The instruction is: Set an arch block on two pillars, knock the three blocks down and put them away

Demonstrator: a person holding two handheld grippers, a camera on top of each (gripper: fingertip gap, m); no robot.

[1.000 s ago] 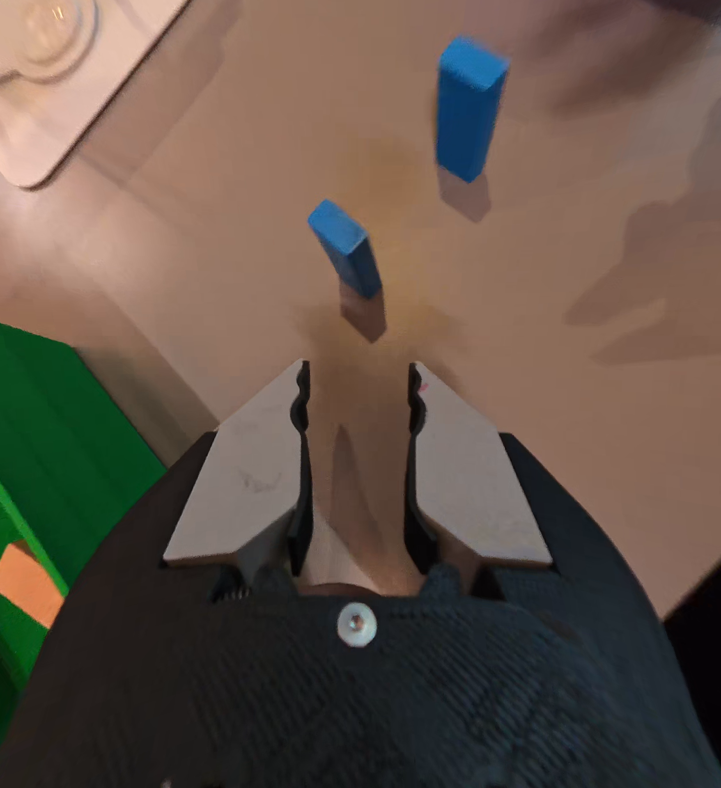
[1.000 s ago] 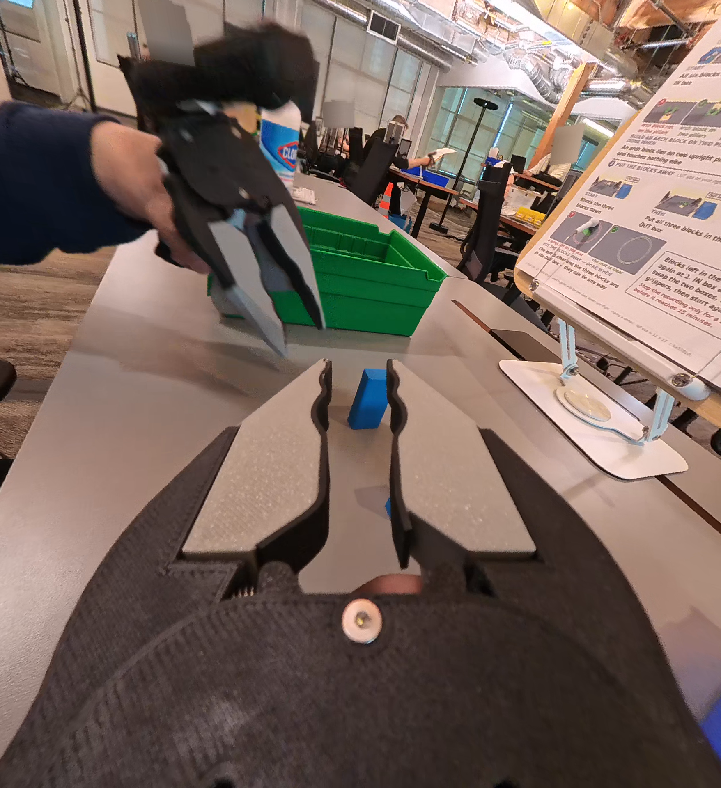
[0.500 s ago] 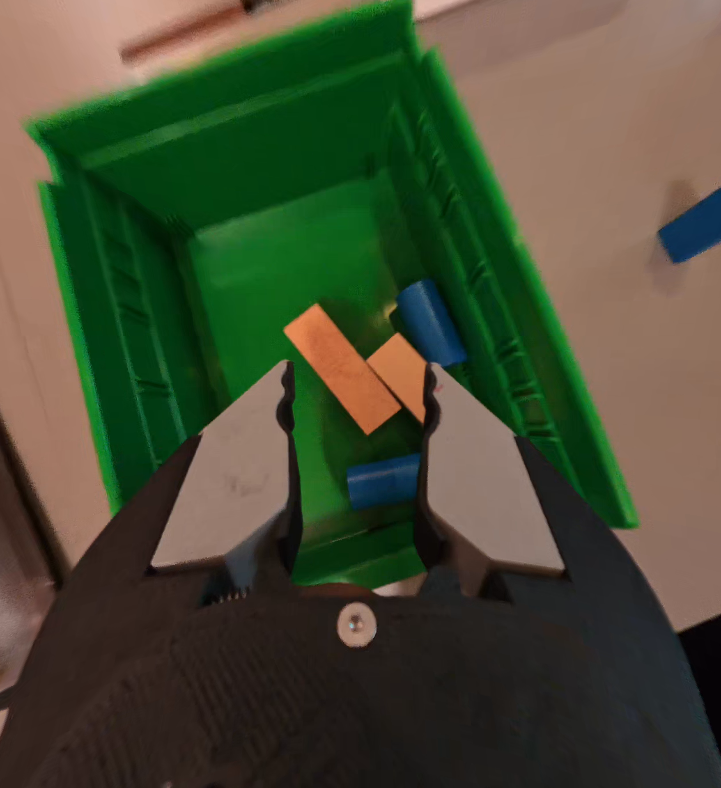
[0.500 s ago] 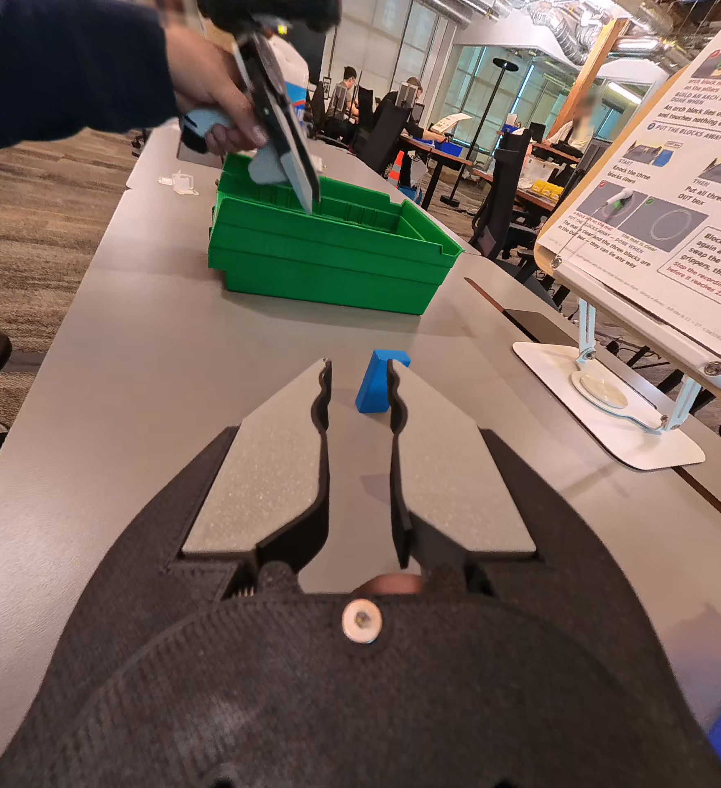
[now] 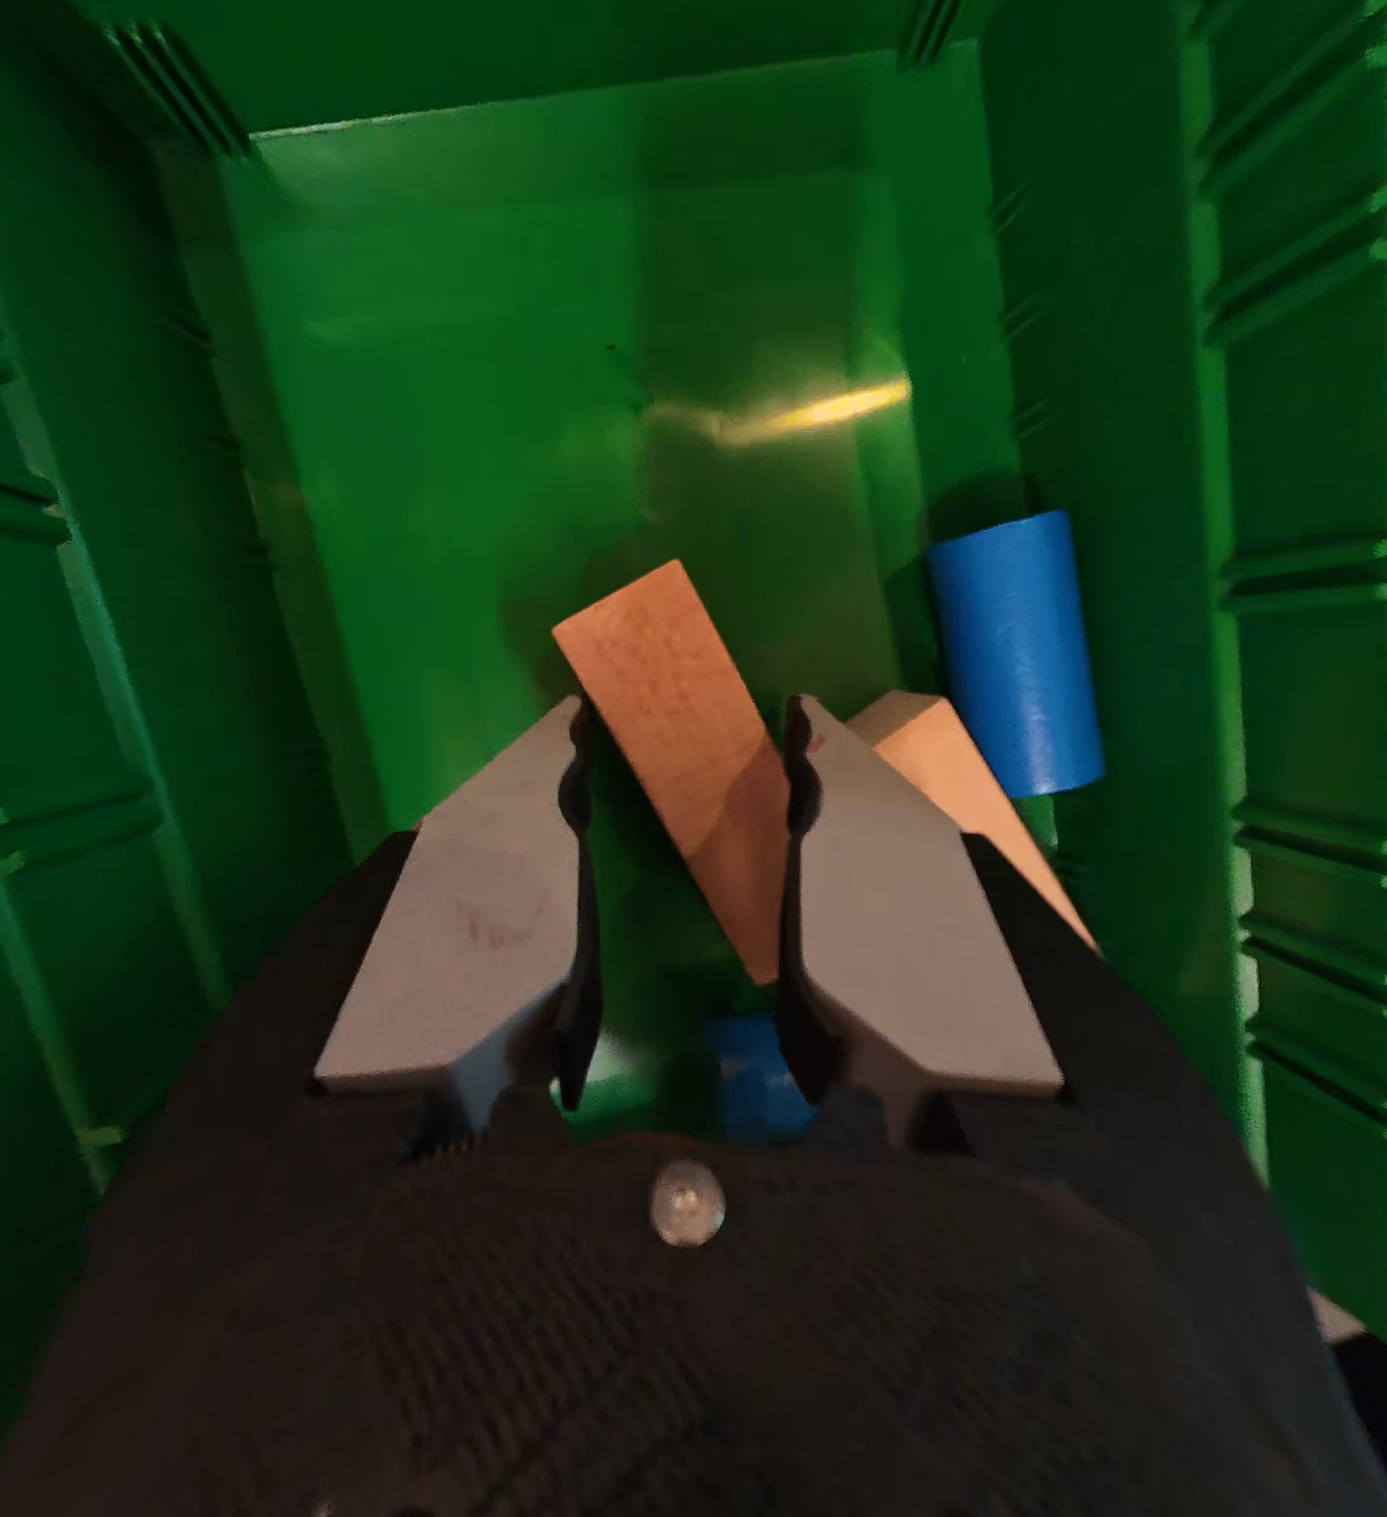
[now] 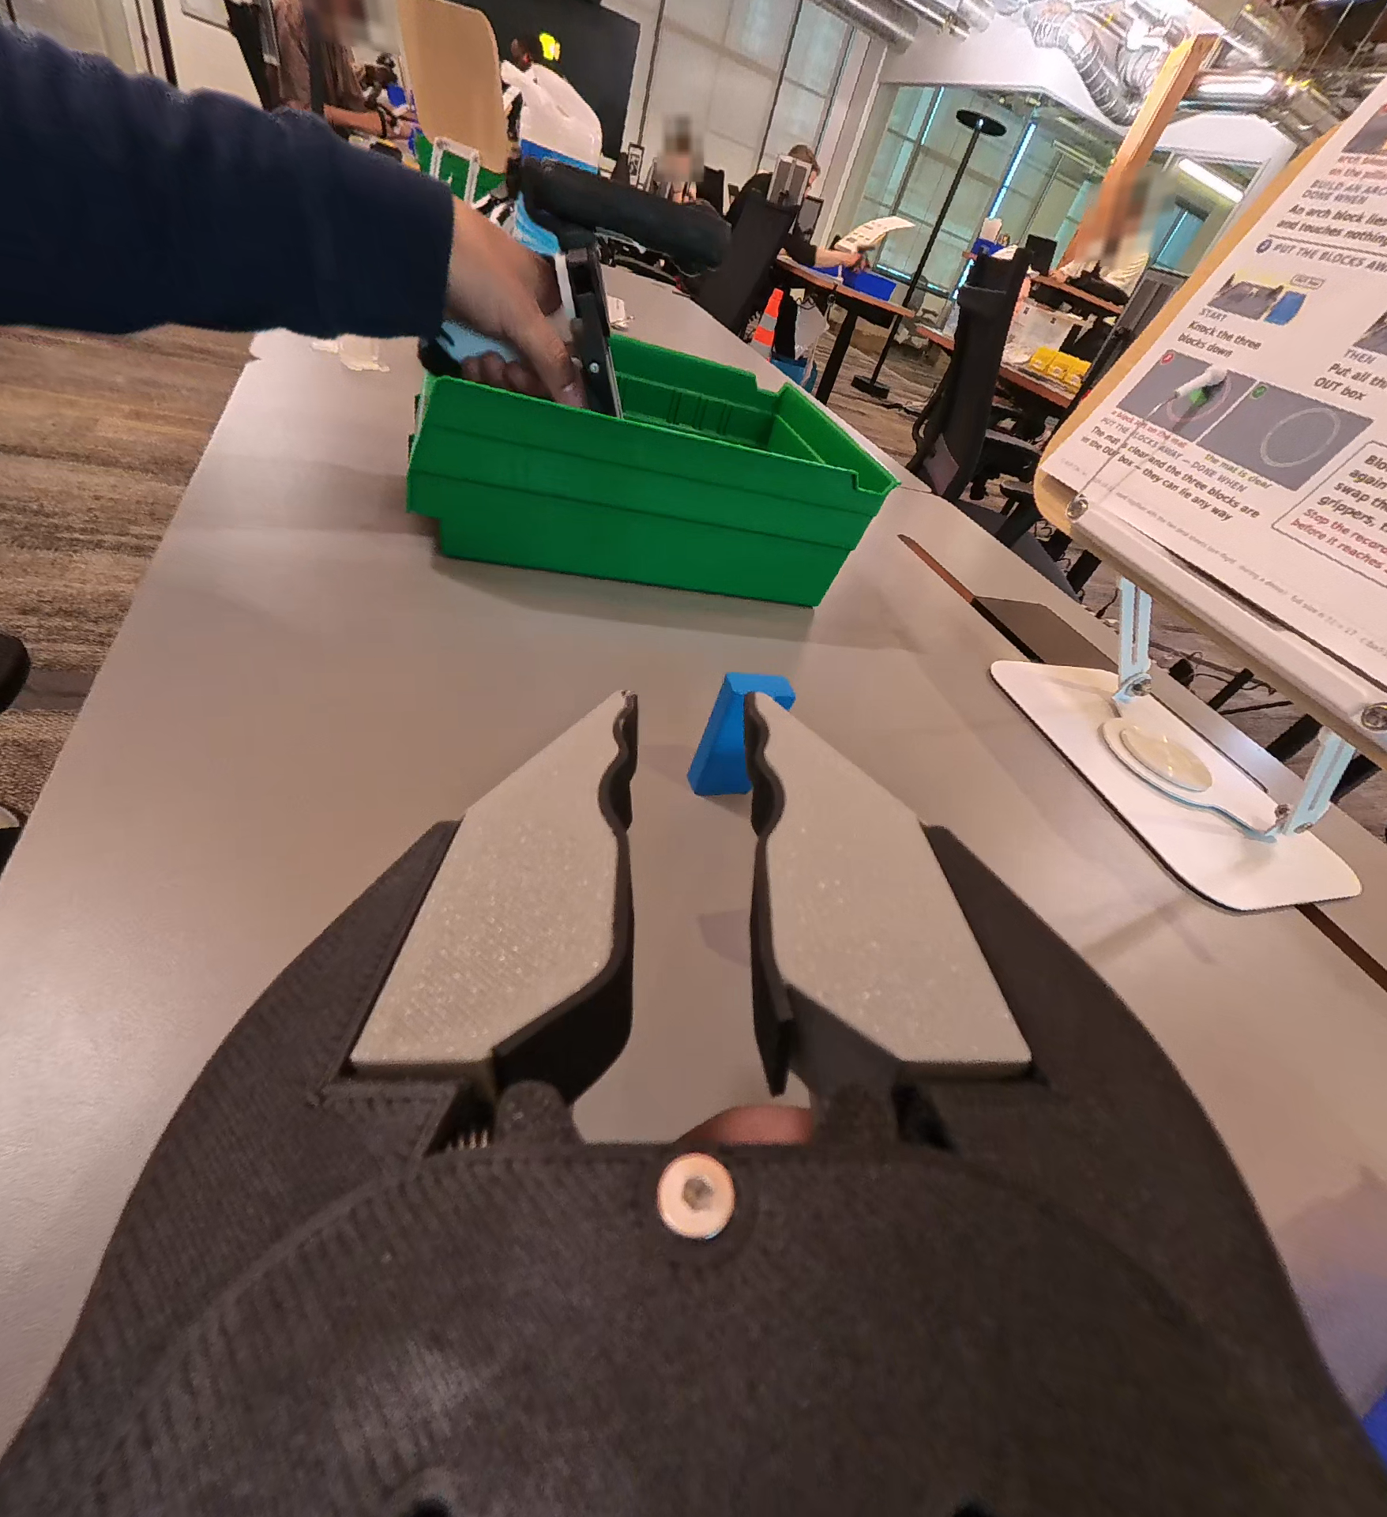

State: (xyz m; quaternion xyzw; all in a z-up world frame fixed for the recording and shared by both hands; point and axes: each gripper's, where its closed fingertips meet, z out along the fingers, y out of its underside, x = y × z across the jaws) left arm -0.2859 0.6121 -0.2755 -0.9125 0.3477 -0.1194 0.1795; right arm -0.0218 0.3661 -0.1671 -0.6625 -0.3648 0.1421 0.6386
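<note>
Left gripper (image 5: pixel 682 743) is down in the green bin (image 6: pixel 641 501), jaws part open, empty, straddling a wooden block (image 5: pixel 674 739). Advice: centre, then close square. Right gripper (image 6: pixel 688 739) hovers over the worktop (image 6: pixel 280 698), jaws part open, empty; blue pillar (image 6: pixel 725 739) upright just beyond.

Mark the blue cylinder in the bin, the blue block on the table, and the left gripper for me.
blue cylinder (image 5: pixel 1014 653), left wrist view, middle of its curved side.
blue block (image 6: pixel 723 739), right wrist view, its near face.
left gripper (image 5: pixel 682 722), left wrist view, midway between the fingertips, inside the green bin (image 5: pixel 1322 575).
</note>
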